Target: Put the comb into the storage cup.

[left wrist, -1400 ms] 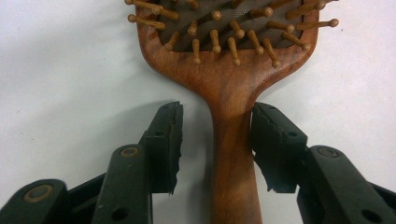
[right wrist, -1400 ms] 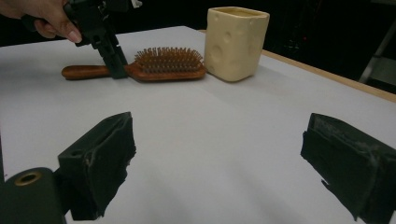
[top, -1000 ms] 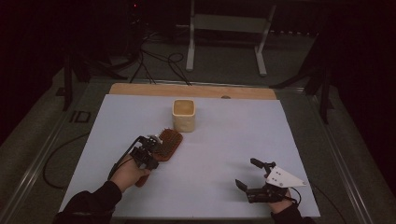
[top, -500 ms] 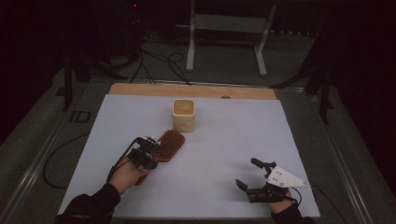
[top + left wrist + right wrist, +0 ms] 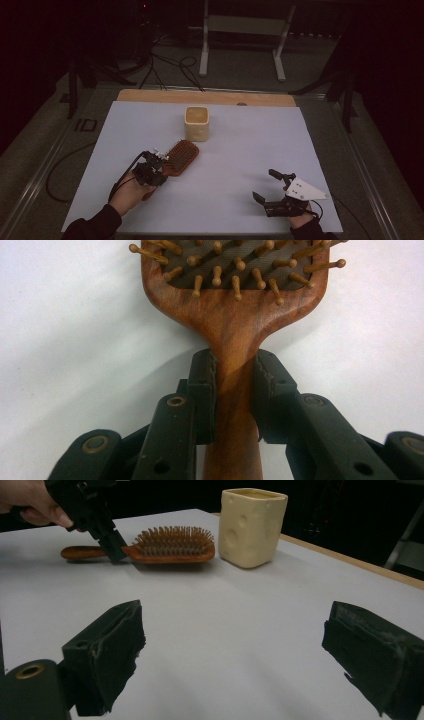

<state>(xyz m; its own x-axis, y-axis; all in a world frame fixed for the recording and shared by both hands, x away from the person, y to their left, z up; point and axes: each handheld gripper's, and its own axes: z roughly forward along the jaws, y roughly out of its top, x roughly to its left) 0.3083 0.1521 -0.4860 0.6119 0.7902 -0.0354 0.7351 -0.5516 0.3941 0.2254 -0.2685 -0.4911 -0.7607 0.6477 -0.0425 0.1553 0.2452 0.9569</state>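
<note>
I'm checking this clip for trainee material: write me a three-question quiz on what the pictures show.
1. True or false: the left gripper is clamped on the hairbrush handle.
2. How do the right gripper jaws stand: A wide apart, nothing between; B shut on the cup?
3. What stands beside the brush head?

Key: 1 true. 2 A. 3 the cream cup, upright on the white table.

Cream square cup (image 5: 197,123) with dimpled sides standing upright on the white table (image 5: 260,150), wooden strip (image 5: 205,97) along the table's far edge, metal stand (image 5: 243,30) and cables (image 5: 165,65) on the floor beyond the table
</note>
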